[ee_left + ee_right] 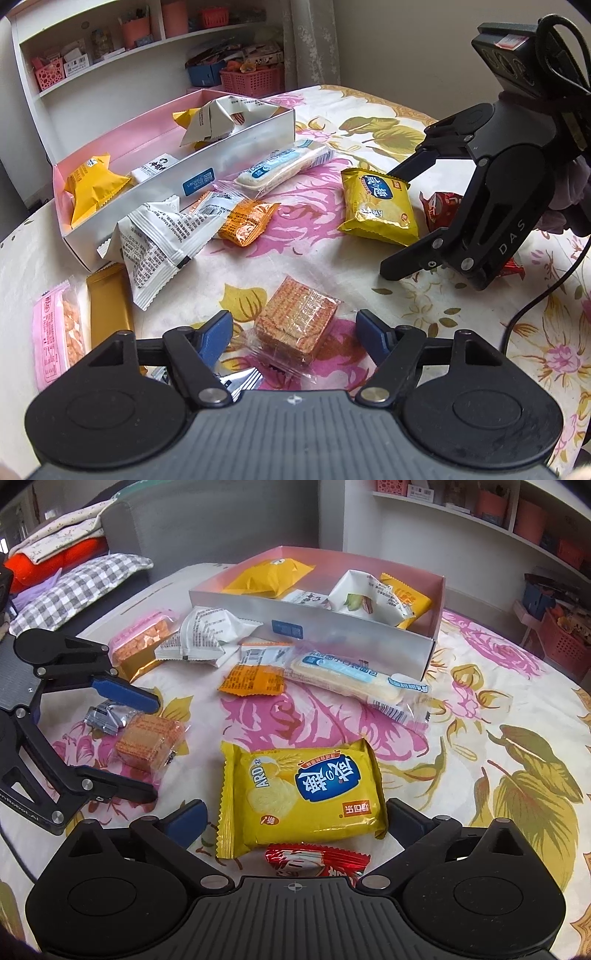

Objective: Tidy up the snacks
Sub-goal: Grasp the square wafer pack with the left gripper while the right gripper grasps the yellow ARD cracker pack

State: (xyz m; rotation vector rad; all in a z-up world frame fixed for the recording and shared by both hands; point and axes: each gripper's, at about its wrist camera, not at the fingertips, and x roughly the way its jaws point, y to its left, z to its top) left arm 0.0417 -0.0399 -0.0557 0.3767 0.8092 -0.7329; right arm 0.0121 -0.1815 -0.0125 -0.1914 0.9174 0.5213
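While both grippers hang low over the flowered tablecloth [369, 110], each is spread wide around a snack without touching it. The left gripper [294, 332] flanks a clear-wrapped wafer block [297, 323]. The right gripper [295, 818] flanks a yellow cracker packet [299, 794], with a red packet [317, 860] just beneath. Farther back lie loose packets, then a pink box [354, 627] already holding several snacks.

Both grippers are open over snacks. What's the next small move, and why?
Probably close the left gripper on the clear-wrapped brown wafer block: it sits between the open blue-tipped fingers, untouched. The right gripper likewise straddles the yellow cracker packet.
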